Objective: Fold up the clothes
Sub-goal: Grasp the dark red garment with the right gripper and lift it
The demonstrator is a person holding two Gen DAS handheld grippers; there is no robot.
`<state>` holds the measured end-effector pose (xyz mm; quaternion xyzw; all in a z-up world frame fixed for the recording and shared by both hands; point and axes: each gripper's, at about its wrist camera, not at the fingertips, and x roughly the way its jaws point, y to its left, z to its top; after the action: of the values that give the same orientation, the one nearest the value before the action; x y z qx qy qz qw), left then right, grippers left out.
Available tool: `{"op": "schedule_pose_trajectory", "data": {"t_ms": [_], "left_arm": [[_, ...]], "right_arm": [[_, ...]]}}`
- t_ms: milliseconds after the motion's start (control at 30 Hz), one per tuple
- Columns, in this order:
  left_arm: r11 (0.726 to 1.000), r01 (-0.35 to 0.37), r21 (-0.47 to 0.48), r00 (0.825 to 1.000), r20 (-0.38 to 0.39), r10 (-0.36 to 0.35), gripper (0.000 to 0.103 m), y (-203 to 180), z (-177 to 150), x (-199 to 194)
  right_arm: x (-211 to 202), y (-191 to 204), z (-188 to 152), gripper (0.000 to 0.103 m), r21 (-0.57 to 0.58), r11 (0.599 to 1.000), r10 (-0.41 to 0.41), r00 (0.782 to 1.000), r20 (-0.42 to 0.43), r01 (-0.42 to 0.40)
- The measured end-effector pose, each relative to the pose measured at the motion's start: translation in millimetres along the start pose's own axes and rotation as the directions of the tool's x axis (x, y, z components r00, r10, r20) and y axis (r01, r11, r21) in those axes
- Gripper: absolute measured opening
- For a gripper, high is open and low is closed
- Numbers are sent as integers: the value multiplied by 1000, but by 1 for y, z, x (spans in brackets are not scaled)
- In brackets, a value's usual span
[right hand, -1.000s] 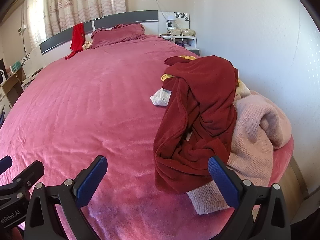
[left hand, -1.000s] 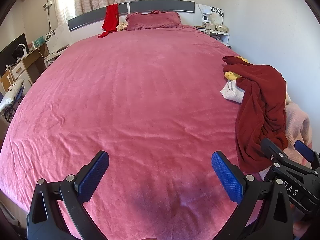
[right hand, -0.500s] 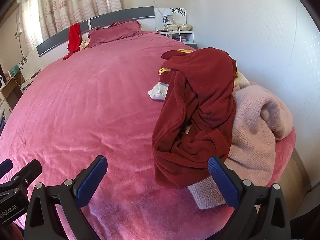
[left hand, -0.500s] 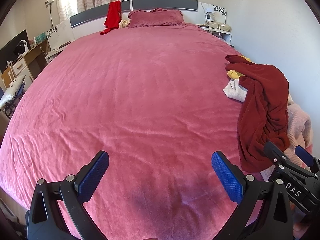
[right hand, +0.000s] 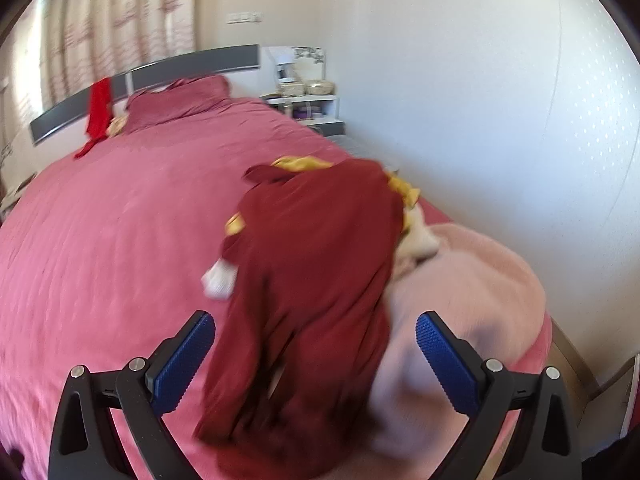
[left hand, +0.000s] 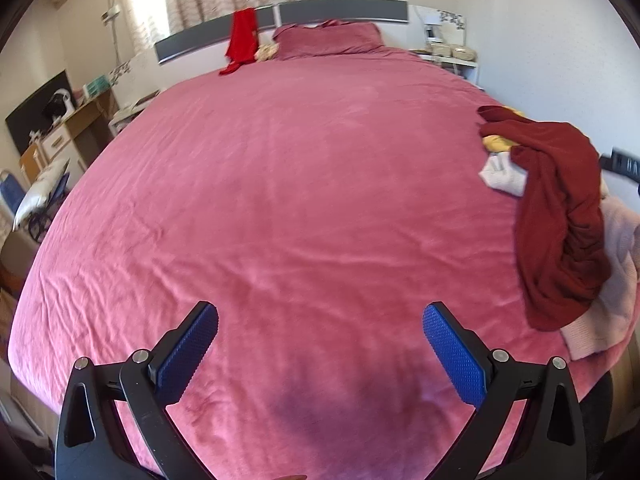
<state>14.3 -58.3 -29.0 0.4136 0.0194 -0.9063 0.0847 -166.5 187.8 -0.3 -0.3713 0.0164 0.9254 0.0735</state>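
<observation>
A pile of clothes lies at the right edge of a pink bed (left hand: 280, 184). On top is a dark red garment (left hand: 560, 216) (right hand: 316, 280), over a pale pink knitted sweater (right hand: 472, 292) (left hand: 600, 320), with a yellow piece (right hand: 304, 163) and a white piece (right hand: 218, 278) beneath. My right gripper (right hand: 314, 354) is open and empty, just above the dark red garment, fingers either side of it. My left gripper (left hand: 320, 344) is open and empty above the bare bed, left of the pile. Part of the right gripper shows at the right edge of the left wrist view (left hand: 622, 166).
A bright red cloth (left hand: 242, 40) hangs on the grey headboard (left hand: 344, 10) beside a pink pillow (left hand: 328, 38). A white bedside shelf (right hand: 308, 108) stands at the far right by the wall. A desk and drawers (left hand: 60, 136) stand left of the bed.
My right gripper has moved forward and right, onto the clothes pile; its view is blurred with motion. My left gripper has risen a little and stayed open.
</observation>
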Motion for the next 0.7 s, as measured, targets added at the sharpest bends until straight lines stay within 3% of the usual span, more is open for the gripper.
{"op": "schedule_pose_trajectory", "data": {"t_ms": [133,333,533,600,633,667,700], "left_arm": [[999,-22,-47,999,-38,20,103,24,-10,6],[993,-97,-66,992,-82,92,103,51,-27,8],[986,-121,-115,985,-140,104,103,69,-42,18],[985,-122,-122,981,-166,101,103,71,-43,22],[985,-120,-125,980,-175,97,103,71,-43,24],[985,-118,-126,980,-176,95,103,70,-43,25],[985,-116,-126,981,-170,94,103,71,-44,26]], "right_arm": [[50,-10,28,103,-4,1000,2,997,-80,-2],[123,-17,23,102,-65,992,-124,965,-230,112],[145,-31,6,102,4,999,-49,960,-277,52],[141,-29,4,83,0,1000,-14,963,-271,15],[137,-26,4,64,-13,1000,4,966,-259,-7],[130,-21,3,35,-33,999,34,970,-241,-43],[123,-15,2,24,-52,997,48,973,-224,-61]]}}
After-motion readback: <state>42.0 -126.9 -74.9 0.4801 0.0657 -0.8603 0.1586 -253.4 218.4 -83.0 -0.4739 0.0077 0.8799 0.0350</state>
